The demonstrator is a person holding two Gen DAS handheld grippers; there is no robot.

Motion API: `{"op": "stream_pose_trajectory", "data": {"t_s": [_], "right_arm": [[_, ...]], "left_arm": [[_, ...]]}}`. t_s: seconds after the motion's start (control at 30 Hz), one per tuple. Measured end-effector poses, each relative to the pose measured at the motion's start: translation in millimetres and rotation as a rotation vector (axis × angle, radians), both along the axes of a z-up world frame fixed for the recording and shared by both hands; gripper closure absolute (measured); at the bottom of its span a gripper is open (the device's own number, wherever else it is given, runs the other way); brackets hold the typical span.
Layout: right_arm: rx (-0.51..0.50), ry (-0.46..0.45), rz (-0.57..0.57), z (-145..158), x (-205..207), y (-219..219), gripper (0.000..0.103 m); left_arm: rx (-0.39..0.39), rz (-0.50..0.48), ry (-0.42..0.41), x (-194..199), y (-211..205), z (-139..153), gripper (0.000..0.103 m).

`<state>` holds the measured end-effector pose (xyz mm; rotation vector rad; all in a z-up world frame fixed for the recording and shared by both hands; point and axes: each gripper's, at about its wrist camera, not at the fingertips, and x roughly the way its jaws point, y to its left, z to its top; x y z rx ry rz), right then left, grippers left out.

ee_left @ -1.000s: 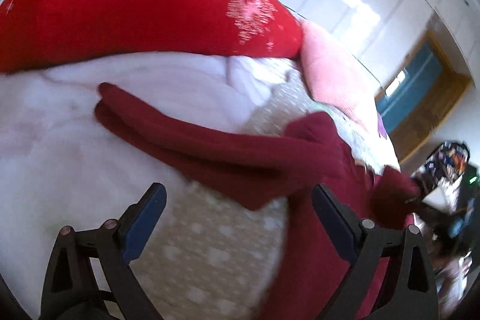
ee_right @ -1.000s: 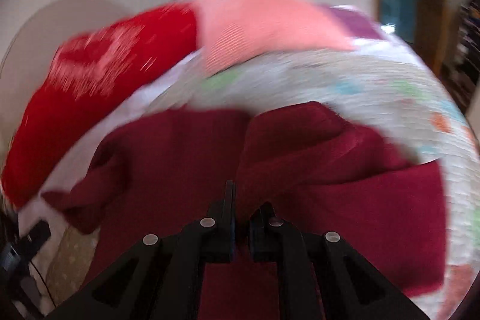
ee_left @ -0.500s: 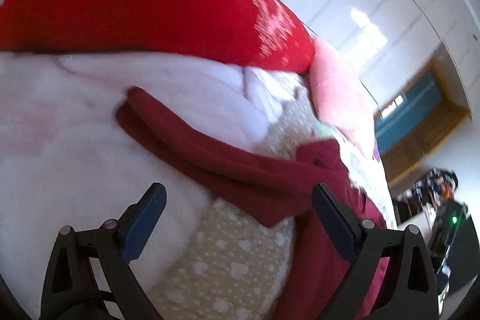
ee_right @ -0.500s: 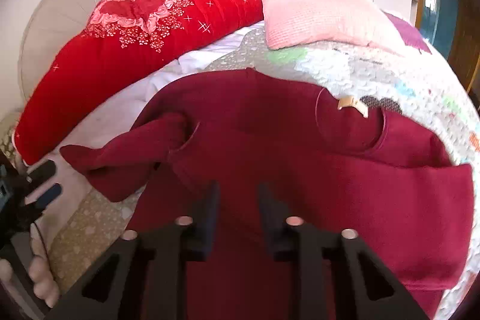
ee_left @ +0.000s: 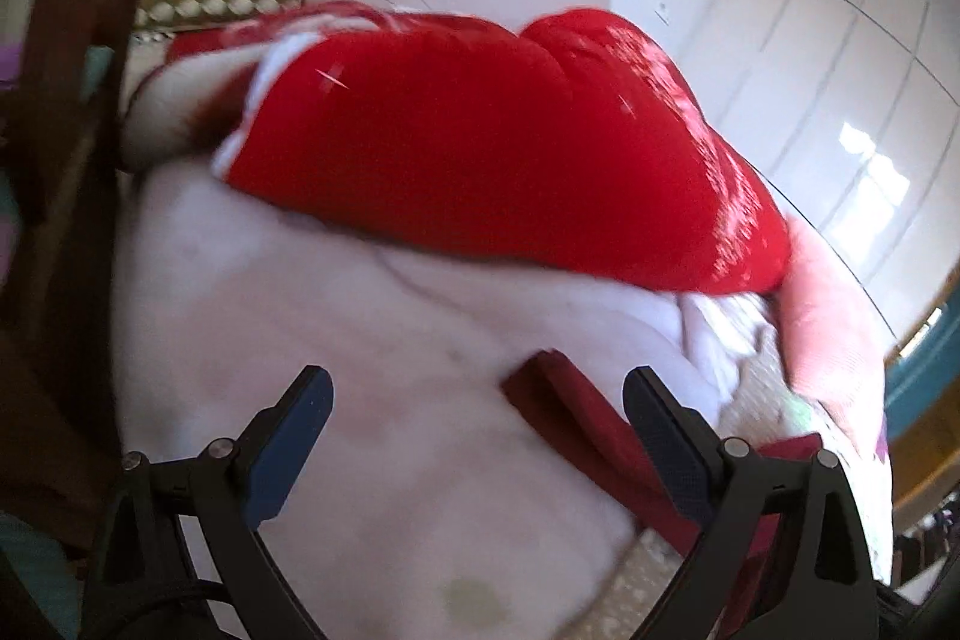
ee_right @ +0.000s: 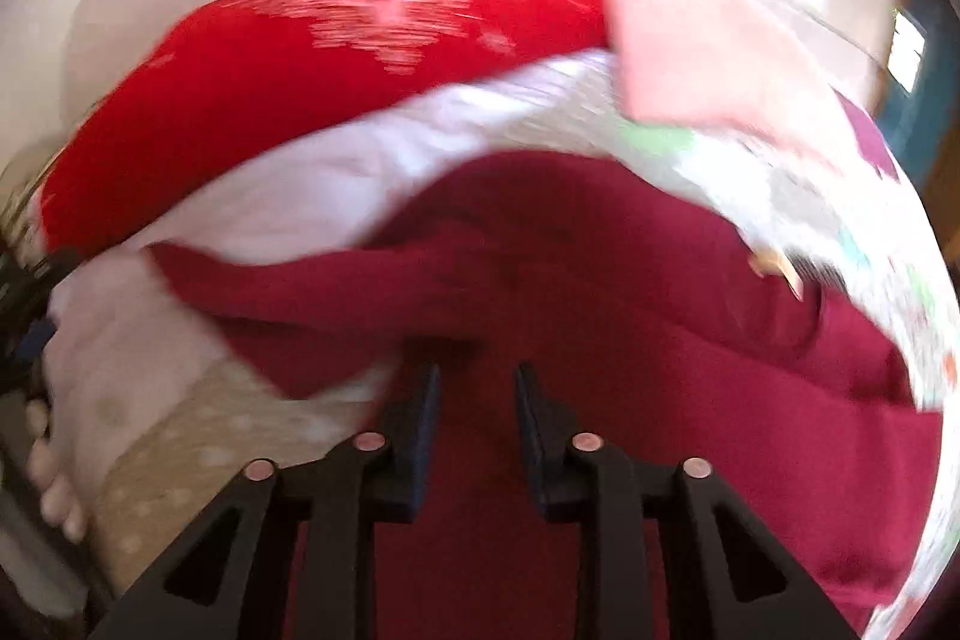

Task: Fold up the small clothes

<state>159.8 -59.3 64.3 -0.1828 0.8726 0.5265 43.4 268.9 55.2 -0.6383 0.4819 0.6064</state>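
So far you have barely begun: the dark red knitted sweater (ee_right: 630,292) lies spread on the bed just ahead of and beneath your right hand-held gripper (ee_right: 474,403), its body flat, the neckline with its tan label off to the right, and one sleeve stretched out to the left over the white fluffy blanket (ee_right: 288,196). No fold shows in the body yet. Your right hand-held gripper stands parted with only a narrow gap, holding nothing. Your left hand-held gripper (ee_left: 477,421) is spread wide and empty, and the cuff end of that long sleeve (ee_left: 570,406) lies just ahead, near its right finger. Judging by this, the sleeve and then the body are all left to fold. The bright red embroidered quilt (ee_left: 480,142) lies well beyond.
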Motion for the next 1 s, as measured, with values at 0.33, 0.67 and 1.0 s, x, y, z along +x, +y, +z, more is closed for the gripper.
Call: {"op": "stream_pose_trajectory", "data": {"t_s": [0.33,0.67,1.0], "right_arm": [[-0.316,-0.253,0.335,-16,-31,114,0.035],[-0.378,-0.166,0.404,-25,0,151,0.096],[0.139,-0.279,0.125,164,31,94,0.096]], "left_arm": [[-0.071,-0.002,0.020,1,14,-12,0.006],[-0.099,-0.029,0.035,6,13,-20,0.006],[-0.116,-0.062,0.055,12,7,-26,0.006]]}}
